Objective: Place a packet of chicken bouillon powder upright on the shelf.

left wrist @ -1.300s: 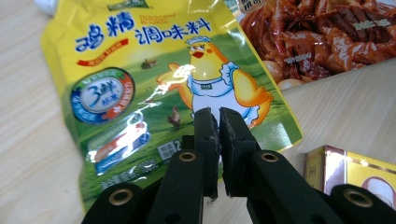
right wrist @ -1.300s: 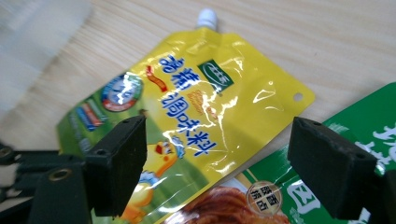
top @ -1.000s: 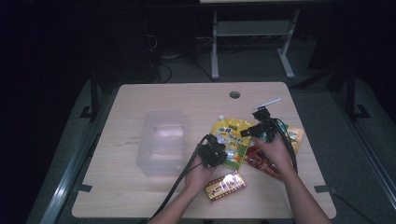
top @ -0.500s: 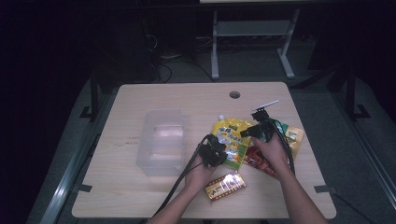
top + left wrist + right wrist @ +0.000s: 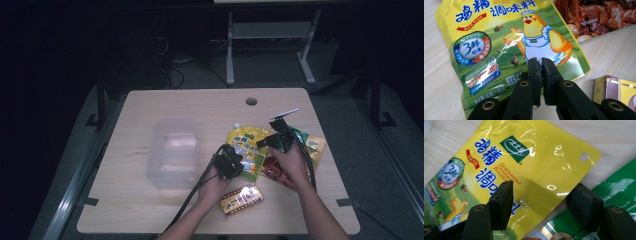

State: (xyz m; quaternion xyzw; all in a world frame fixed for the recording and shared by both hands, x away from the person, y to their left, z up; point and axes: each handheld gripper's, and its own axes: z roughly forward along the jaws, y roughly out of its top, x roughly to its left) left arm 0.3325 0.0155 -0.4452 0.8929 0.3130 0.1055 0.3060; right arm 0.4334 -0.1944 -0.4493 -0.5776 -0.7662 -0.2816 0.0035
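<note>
Landmark: yellow bouillon pouch (image 5: 247,147) lies flat on the bench (image 5: 165,105), right of the clear plastic tub (image 5: 172,150).
Left gripper (image 5: 541,65): fingers clenched together, nothing between them, over the pouch's lower edge.
Right gripper (image 5: 544,202): fingers have just been closing, parted astride the pouch's top right edge, not yet pressing it.
Neighbours: red snack packet (image 5: 272,169) and green packet (image 5: 316,145) right of the pouch; gold box (image 5: 242,198) below it.

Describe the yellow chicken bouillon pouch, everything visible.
The yellow pouch is a glossy flat plastic bag with a cartoon hen, blue Chinese lettering, "Granulated Chicken Bouillon" and a hang hole at one corner. It lies on the table, overlapping the red and green packets. The left gripper, shut, is over its lower part; the right gripper, jaws closing, straddles its upper edge.
</note>
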